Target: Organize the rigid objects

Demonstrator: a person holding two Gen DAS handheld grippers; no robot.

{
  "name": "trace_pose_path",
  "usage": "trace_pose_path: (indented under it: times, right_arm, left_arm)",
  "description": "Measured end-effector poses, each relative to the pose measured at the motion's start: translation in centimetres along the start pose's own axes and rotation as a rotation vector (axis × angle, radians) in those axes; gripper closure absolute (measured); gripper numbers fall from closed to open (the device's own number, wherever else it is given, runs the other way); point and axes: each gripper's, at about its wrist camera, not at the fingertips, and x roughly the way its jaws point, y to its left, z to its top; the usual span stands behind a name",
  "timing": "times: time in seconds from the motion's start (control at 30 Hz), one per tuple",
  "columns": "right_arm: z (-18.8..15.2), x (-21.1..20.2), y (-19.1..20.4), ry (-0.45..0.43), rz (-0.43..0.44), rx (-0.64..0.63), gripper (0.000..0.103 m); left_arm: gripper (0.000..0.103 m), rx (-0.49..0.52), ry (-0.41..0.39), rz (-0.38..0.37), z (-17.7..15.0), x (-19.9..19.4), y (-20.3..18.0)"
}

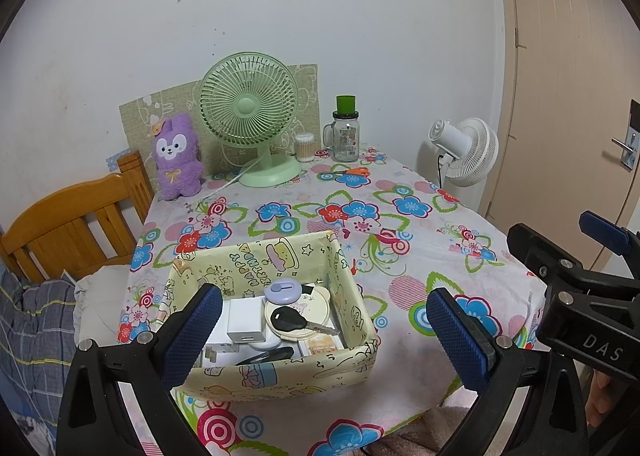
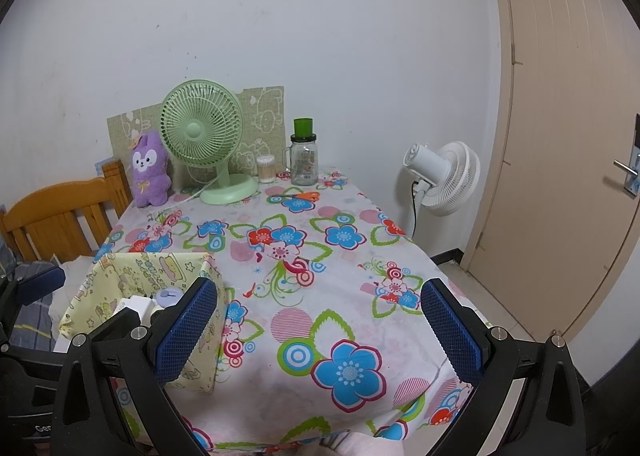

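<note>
White wall [image 2: 320, 35], beige door [image 2: 560, 175], seemingly wooden bed frame [image 1: 68, 223].

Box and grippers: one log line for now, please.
left gripper: open, empty | right gripper: open, empty | box: key on top | scissors: out on table

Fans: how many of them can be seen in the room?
2. The green fan stands at the table's far end beside the purple plush. The white fan stands off the table, near the door.

Paper-covered box [image 1: 280, 370], cloth tablecloth [image 1: 400, 256], glossy plastic fan [image 1: 250, 103], wood chair [image 1: 60, 228].
</note>
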Motion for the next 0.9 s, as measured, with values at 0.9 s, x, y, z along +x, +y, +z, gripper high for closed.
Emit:
trace_pose_path:
  times: [0.9]
  right_arm:
    - [0.04,0.49,-0.17,0.003,-0.009,0.003,0.000]
  left_arm:
    - [0.000,-0.005,0.009,0.001,-0.04,0.46,0.12]
